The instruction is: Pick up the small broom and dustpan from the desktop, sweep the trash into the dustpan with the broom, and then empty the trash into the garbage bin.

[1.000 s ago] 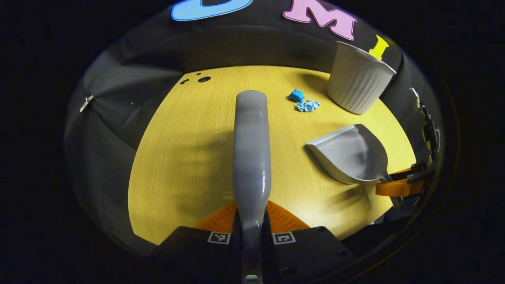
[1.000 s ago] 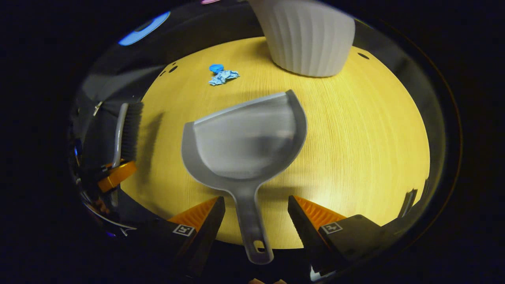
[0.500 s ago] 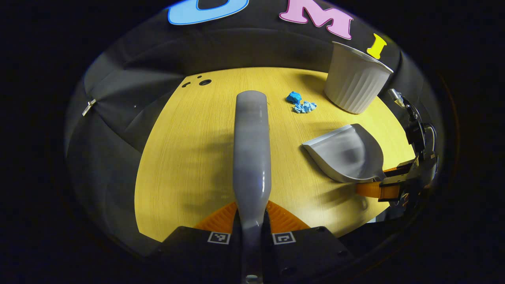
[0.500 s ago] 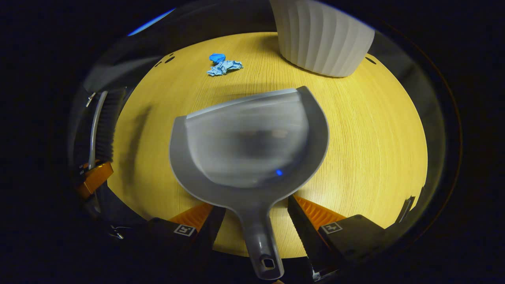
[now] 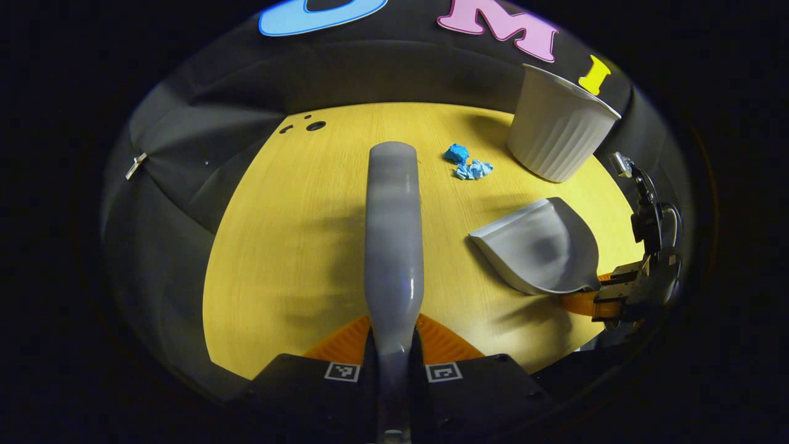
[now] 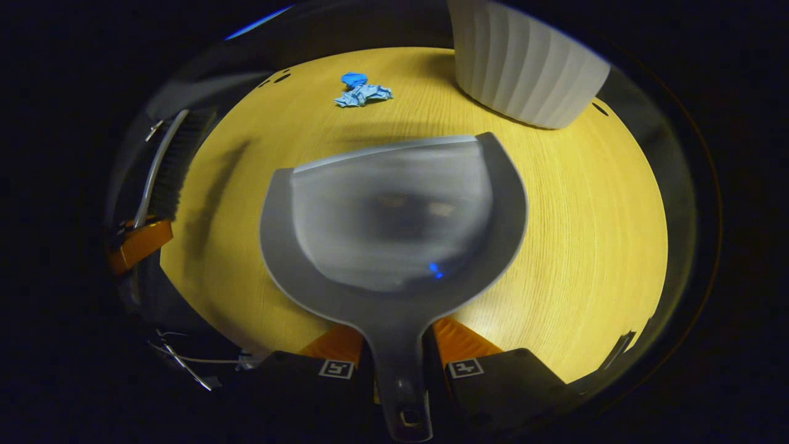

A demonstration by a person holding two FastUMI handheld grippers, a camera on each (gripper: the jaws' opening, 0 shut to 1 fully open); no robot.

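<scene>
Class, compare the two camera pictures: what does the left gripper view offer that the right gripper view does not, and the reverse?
Left gripper view: the broom seen along its back, clamped in the left claw; the bin with its open rim; the dustpan from the side.
Right gripper view: the broom's bristles, at the left edge; the dustpan's handle clamped in the right claw; the pan's hollow, empty.
Shared: the wooden desktop, the blue paper scraps near the bin, the dustpan, the broom and both claws.
</scene>
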